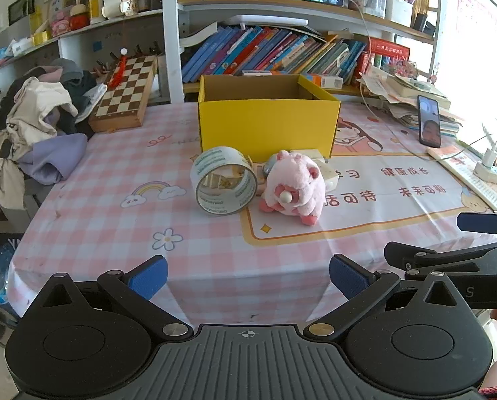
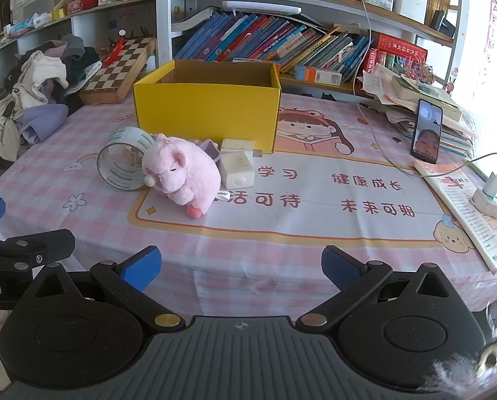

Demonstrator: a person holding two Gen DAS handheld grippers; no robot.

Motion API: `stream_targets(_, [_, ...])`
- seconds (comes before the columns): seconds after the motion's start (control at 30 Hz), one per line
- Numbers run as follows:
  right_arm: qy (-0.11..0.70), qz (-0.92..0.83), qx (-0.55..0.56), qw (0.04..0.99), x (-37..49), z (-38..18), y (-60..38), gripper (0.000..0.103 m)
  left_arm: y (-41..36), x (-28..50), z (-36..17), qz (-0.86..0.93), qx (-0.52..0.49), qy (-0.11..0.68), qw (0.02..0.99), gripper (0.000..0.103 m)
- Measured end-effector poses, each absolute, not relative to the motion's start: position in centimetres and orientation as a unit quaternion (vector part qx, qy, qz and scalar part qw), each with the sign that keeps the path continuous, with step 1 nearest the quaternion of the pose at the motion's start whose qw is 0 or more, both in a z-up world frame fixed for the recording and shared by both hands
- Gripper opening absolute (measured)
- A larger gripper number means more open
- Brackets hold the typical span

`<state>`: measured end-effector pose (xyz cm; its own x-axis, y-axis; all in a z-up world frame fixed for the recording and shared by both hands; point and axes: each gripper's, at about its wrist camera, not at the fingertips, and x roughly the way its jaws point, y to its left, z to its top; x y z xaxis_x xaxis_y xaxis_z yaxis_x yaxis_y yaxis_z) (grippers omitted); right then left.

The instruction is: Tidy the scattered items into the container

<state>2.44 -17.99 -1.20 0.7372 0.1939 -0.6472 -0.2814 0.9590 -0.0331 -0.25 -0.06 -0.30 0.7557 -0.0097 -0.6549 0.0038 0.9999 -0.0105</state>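
Observation:
An open yellow cardboard box (image 1: 267, 123) (image 2: 206, 116) stands on the pink checked tablecloth. In front of it lie a roll of clear tape (image 1: 223, 180) (image 2: 123, 160) on its edge, a pink plush pig (image 1: 295, 188) (image 2: 181, 175), a white block (image 2: 236, 166) with a second one (image 2: 236, 145) behind it, and a small purple item (image 2: 210, 148) partly hidden by the pig. My left gripper (image 1: 246, 276) is open and empty, near the table's front edge. My right gripper (image 2: 240, 268) is open and empty too, beside it to the right.
A pile of clothes (image 1: 35, 126) and a chessboard (image 1: 125, 96) lie at the left. A phone (image 2: 427, 131) stands at the right by stacked papers, a booklet (image 2: 465, 206) and a power strip (image 2: 495, 203). Bookshelves (image 1: 268, 53) stand behind the box.

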Motion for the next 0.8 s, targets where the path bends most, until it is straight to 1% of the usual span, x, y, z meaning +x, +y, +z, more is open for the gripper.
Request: stream_targets(0.8, [0.342, 0.134, -0.071, 0.927, 2.42, -1.13, -17.71, 0.103, -0.11, -0.26, -0.13, -0.007, 0.004, 0.349, 0.937, 0.103])
